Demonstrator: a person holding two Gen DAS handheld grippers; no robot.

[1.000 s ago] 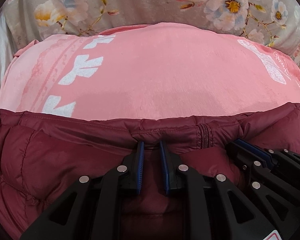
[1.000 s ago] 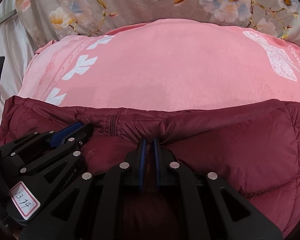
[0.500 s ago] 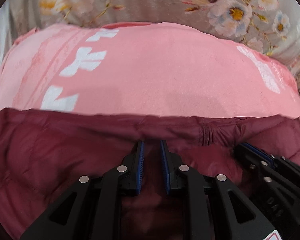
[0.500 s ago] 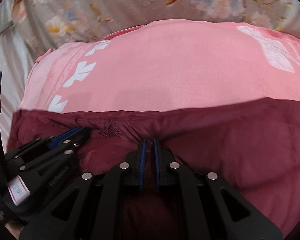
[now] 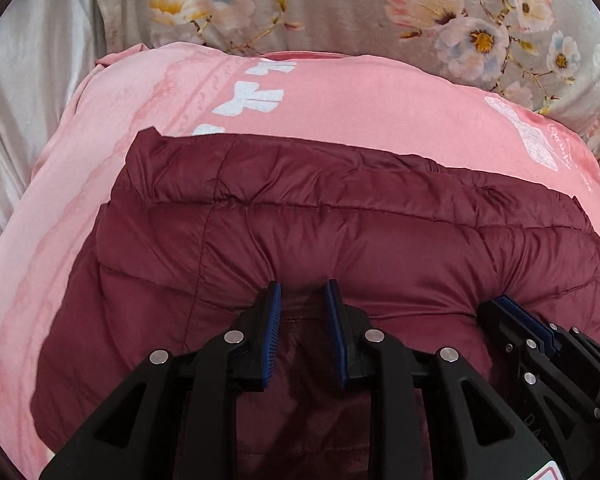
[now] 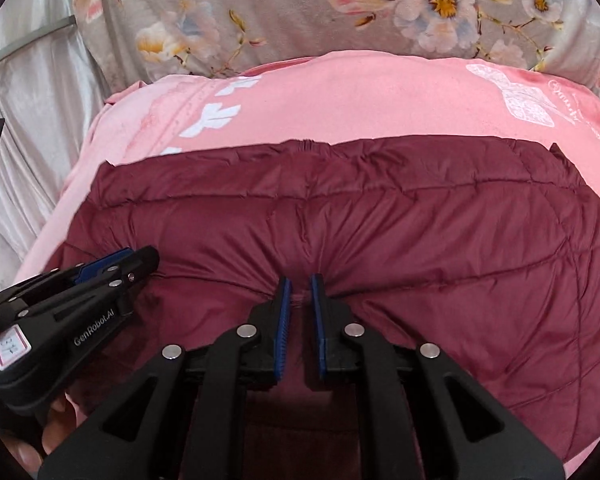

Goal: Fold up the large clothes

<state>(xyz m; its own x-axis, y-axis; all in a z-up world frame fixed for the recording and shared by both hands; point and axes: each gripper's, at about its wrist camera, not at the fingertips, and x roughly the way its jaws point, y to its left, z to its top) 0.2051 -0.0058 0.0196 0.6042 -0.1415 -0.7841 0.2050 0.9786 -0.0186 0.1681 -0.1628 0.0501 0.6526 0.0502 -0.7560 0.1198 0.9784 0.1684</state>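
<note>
A maroon quilted puffer jacket [image 5: 340,232] lies on a pink blanket [image 5: 360,96]; it also shows in the right wrist view [image 6: 420,232]. My left gripper [image 5: 303,292] is shut on a pinched fold of the jacket at its near edge. My right gripper [image 6: 301,286] is shut on another fold of the jacket beside it. The right gripper shows at the right of the left wrist view [image 5: 512,308]; the left gripper shows at the left of the right wrist view [image 6: 112,264]. The jacket's far edge lies doubled over, with its zipper end at the top [image 6: 308,145].
The pink blanket [image 6: 360,96] with white bow prints covers the bed under the jacket. A grey floral cover [image 5: 340,4] lies behind it. Shiny white fabric [image 5: 28,92] hangs at the left.
Both grippers have carried the jacket's near edge up and forward over the rest. The jacket now covers more of the pink blanket and shows its quilted outer side.
</note>
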